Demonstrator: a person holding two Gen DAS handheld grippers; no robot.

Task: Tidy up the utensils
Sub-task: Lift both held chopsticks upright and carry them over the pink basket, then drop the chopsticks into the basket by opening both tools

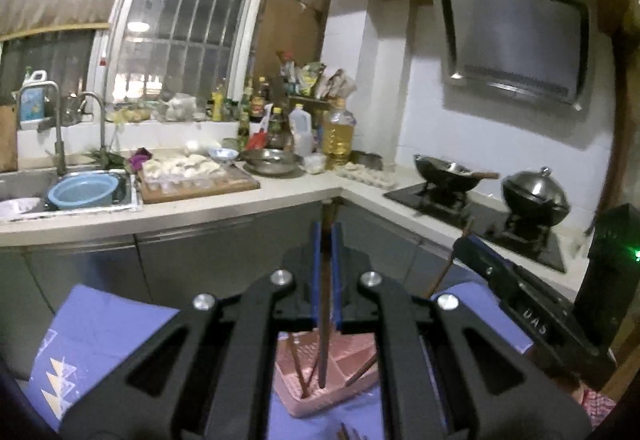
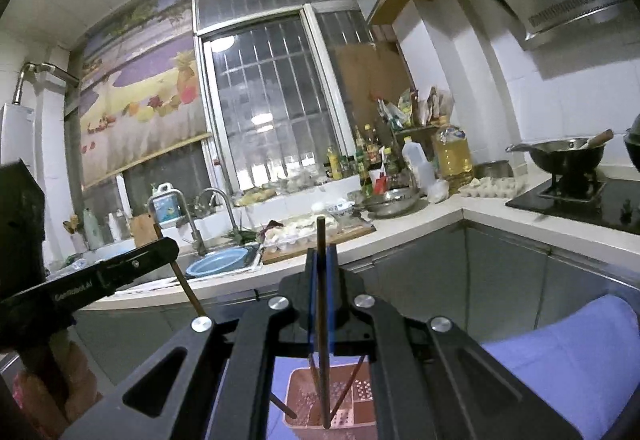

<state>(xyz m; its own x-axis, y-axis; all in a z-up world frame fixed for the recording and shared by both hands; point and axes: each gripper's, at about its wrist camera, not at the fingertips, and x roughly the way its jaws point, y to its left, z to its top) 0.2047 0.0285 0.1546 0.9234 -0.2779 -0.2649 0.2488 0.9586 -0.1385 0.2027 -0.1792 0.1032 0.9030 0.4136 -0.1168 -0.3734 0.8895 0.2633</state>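
A pink slotted utensil holder (image 1: 332, 364) (image 2: 360, 406) stands on a blue cloth (image 1: 100, 340) below both grippers, with a few chopsticks leaning in it. My left gripper (image 1: 327, 228) is shut on a dark chopstick (image 1: 325, 320) that hangs upright, its lower end over the holder. My right gripper (image 2: 322, 252) is shut on another dark chopstick (image 2: 322, 320), also upright above the holder. In the left wrist view the right gripper (image 1: 466, 242) enters from the right with its chopstick (image 1: 444, 272). In the right wrist view the left gripper (image 2: 166, 246) enters from the left with its stick (image 2: 188, 288).
Beyond runs an L-shaped white counter (image 1: 240, 208): a sink (image 1: 24, 184) with a blue basin (image 1: 84, 190), a cutting board of dumplings (image 1: 192, 176), bottles, a metal bowl (image 1: 272, 160). A stove (image 1: 480, 220) on the right carries a wok (image 1: 448, 170) and a lidded pot (image 1: 536, 196).
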